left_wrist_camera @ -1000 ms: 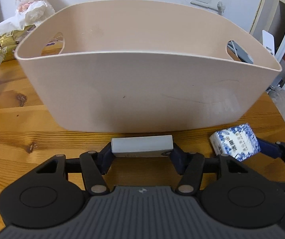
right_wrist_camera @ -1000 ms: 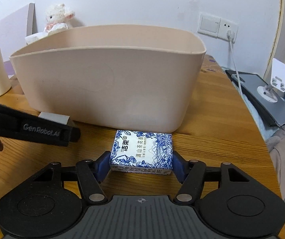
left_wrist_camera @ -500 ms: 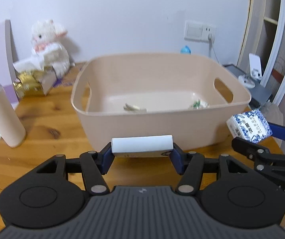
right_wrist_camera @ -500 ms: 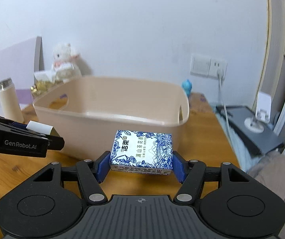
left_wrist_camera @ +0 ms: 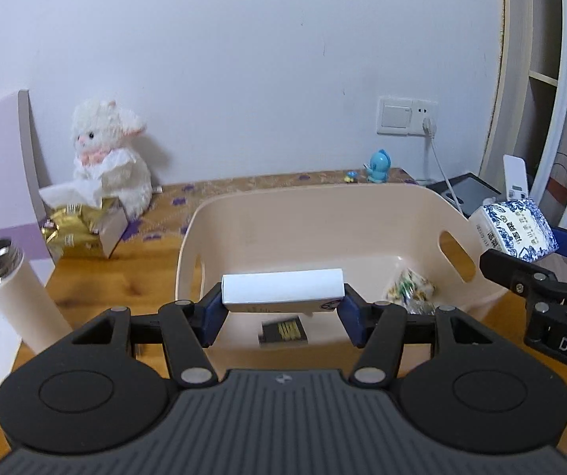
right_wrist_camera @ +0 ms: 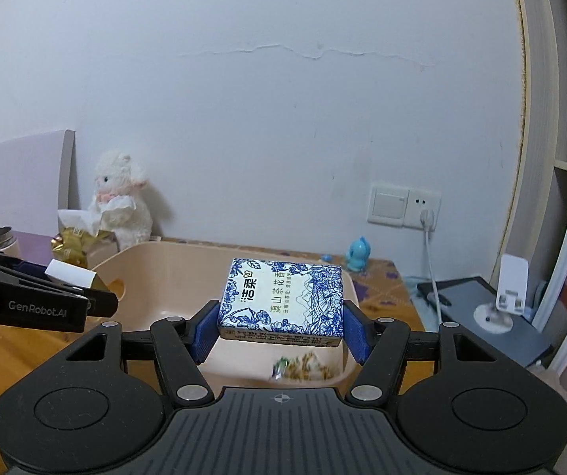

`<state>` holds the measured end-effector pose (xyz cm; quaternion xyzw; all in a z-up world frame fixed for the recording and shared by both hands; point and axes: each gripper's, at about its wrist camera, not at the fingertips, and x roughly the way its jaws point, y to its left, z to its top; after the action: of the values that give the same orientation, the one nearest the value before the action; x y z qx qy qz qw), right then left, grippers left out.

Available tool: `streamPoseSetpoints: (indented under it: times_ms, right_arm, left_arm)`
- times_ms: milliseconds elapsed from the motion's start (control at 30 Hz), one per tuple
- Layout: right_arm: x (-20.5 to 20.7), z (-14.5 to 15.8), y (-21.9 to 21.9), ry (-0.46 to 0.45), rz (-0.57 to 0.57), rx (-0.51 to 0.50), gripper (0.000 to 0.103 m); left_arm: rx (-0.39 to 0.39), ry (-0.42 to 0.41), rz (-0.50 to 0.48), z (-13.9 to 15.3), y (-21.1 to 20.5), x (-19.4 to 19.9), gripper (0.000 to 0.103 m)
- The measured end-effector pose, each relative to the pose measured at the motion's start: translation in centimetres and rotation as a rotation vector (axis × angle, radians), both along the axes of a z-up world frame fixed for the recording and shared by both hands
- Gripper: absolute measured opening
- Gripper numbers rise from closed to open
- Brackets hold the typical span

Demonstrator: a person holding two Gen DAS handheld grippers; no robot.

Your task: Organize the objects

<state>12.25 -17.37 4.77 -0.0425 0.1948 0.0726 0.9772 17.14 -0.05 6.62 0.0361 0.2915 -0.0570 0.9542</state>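
Left wrist view: left gripper (left_wrist_camera: pixel 282 312) clamped on a white box (left_wrist_camera: pixel 282 288), blue fingers (left_wrist_camera: pixel 211 316) pressed against its two short ends, long side level. Held raised over the near wall of the beige basket (left_wrist_camera: pixel 323 213), likely so as to clear the rim before a drop inside. Box plain white on top, faint print on the lower face. Already lying in the basket: a dark packet with yellow stripes (left_wrist_camera: pixel 284 331) and a crinkled snack wrapper (left_wrist_camera: pixel 410 291). At the right edge, the other tool with a blue-and-white tissue pack (left_wrist_camera: pixel 514 231), above the basket's right handle side.

Right wrist view: right gripper (right_wrist_camera: pixel 280 330) closed on the tissue pack (right_wrist_camera: pixel 281 301), gripped at both sides, printed face up and slightly tilted. Poised above the basket's (right_wrist_camera: pixel 156 261) near right corner, apparently for release inside. Pack soft-looking, floral pattern with dark characters. Basket standing on the wooden bench (right_wrist_camera: pixel 2 360).
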Motion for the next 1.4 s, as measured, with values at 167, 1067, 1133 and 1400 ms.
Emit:
streamPoseSetpoints:
  times_ms: [167,1067,1133,1400]
  right_arm:
    - [2.4,-0.5,0.2,0.021,-0.01,-0.003,0.06]
    - [6.5,-3.8,0.2,0.174,-0.038,-0.035,0.079]
    - [5.9,-3.3,-0.1,0.16,-0.043,-0.026,0.082]
    - [2.7,-1.7,-0.7,0.119,-0.048,-0.004,0.087]
  left_arm:
    - [0.029,0.023,0.042,-0.7,-0.8,3.1,0.061]
    - [0.083,0.225,0.035,-5.2,-2.0,8.2,0.083]
    - [0.076,0.216,0.035,-4.7,-1.9,7.6,0.083]
    - [0.051,0.174,0.047,-2.8,-0.8,4.6,0.083]
